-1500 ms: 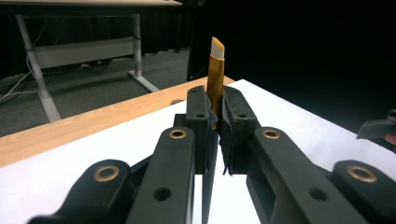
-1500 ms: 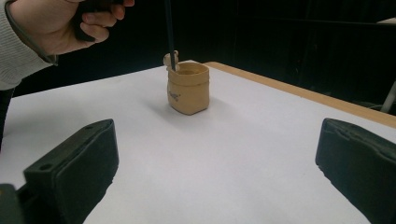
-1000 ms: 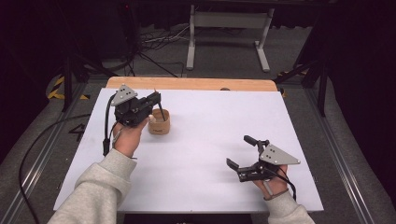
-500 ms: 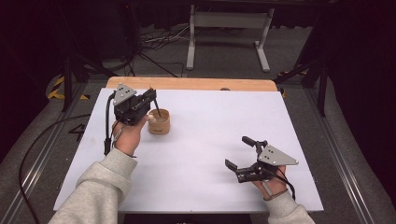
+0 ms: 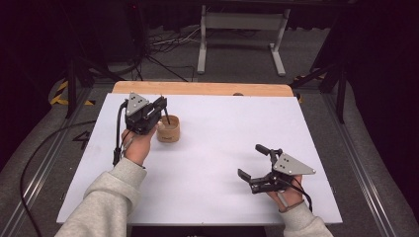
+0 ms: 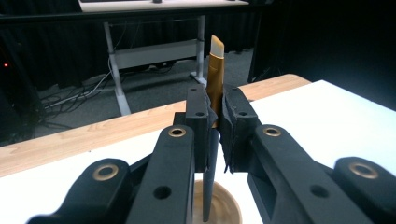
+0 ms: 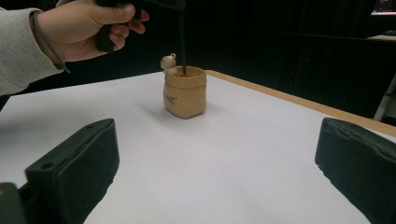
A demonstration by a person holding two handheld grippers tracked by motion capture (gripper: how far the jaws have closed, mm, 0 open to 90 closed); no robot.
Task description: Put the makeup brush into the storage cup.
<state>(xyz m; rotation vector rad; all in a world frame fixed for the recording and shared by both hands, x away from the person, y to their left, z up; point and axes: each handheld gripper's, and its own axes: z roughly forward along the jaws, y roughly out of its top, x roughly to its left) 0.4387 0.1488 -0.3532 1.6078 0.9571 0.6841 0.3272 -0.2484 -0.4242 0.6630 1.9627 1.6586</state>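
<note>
A small tan cup (image 5: 169,130) with a little figure on its rim stands on the white table top (image 5: 222,123), left of centre. My left gripper (image 5: 162,106) hangs just above it, shut on a brush (image 6: 215,70) with a gold ferrule and a pale tip pointing up. The brush's dark handle (image 7: 182,42) reaches down into the cup (image 7: 185,91), whose opening (image 6: 219,205) lies under the jaws (image 6: 214,121). My right gripper (image 5: 251,161) rests near the front right, open, with nothing between its fingers (image 7: 217,158).
A bare wooden strip (image 5: 197,88) runs along the table's far edge. Beyond it stand a metal-legged frame (image 5: 242,29) and loose cables on the dark floor. A cable (image 5: 118,143) trails from the left gripper.
</note>
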